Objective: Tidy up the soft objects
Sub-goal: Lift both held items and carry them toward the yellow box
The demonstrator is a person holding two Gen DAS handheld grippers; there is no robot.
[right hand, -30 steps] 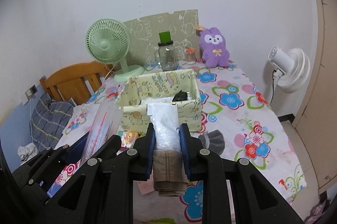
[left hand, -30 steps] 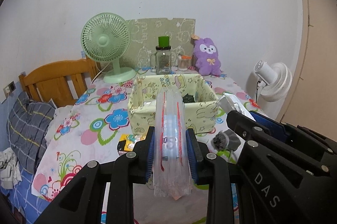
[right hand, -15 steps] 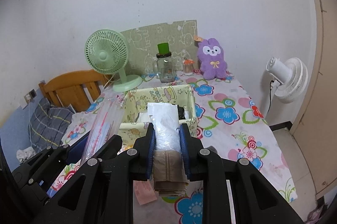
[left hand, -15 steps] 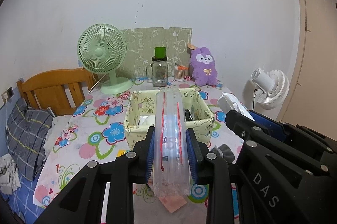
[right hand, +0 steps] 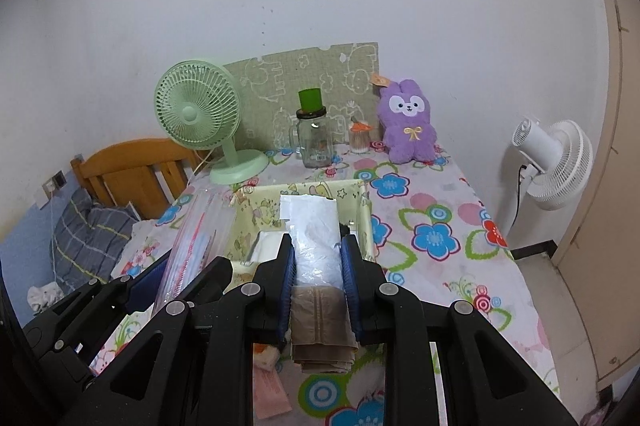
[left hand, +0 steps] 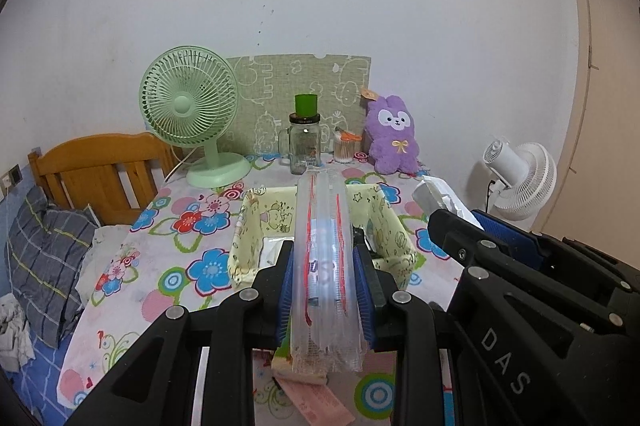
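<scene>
My left gripper (left hand: 325, 266) is shut on a long clear plastic bag (left hand: 324, 226) with red lines, held lengthwise above the flowered table. My right gripper (right hand: 318, 266) is shut on a clear-wrapped packet (right hand: 314, 226) with folded beige cloth showing at its near end. Both point toward a pale yellow fabric box (left hand: 248, 226), also seen in the right wrist view (right hand: 256, 214), which holds a white item and something dark. The two grippers are side by side: the right one (left hand: 460, 222) shows at the right of the left wrist view.
Along the back wall stand a green fan (left hand: 188, 105), a glass jar (left hand: 305, 145) with a green cup on it, and a purple plush bunny (left hand: 394, 133). A white fan (right hand: 560, 161) stands off the table's right side. A wooden headboard (left hand: 96, 169) is at left. A pink slip (left hand: 316, 402) lies near.
Both grippers have drawn back and risen with their packets still held. The box now looks smaller and lower in both views, and more of the table front shows.
</scene>
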